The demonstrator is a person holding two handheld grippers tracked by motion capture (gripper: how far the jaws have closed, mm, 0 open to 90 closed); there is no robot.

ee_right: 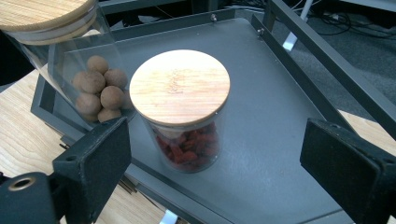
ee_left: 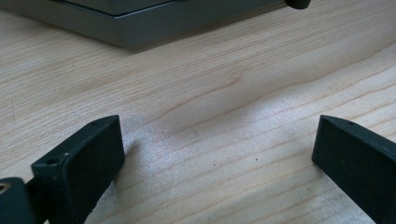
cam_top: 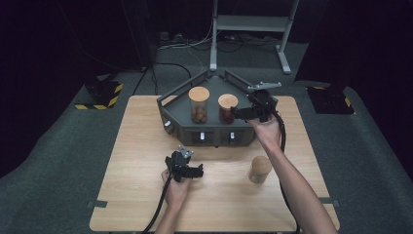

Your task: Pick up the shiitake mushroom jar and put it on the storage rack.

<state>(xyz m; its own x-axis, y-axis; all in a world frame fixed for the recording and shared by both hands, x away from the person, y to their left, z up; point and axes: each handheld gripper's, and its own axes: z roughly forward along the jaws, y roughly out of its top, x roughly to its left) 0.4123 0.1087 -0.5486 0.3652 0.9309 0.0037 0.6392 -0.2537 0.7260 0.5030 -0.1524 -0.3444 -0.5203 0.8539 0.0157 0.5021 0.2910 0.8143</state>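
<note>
The right hand-held gripper (cam_top: 237, 113) is at the grey tray (cam_top: 170, 109) on the far side of the bench (cam_top: 141, 195), and it points at the shorter jar (cam_top: 227, 108), the one with red dried fruit inside and a round wooden lid. In the right gripper view this jar (ee_right: 183, 112) stands upright on the tray floor (ee_right: 275, 140), in the gap between the two black jaws, but the pads are well apart from the glass on both sides, so this hand-held gripper is open and holds nothing. Whether the jar is to be taken out or has just been set down I cannot tell. Just beside it stands a taller jar (cam_top: 198, 105) with brown round nuts, also upright on the tray. A third jar (cam_top: 259, 169) with a wooden lid stands on the bench in front of the tray, near the right forearm, so I judge that the work is partly done and at least one jar is left to handle. The left hand-held gripper (cam_top: 195, 171) rests low over the bare wood of the bench, its jaws wide open and empty.
</note>
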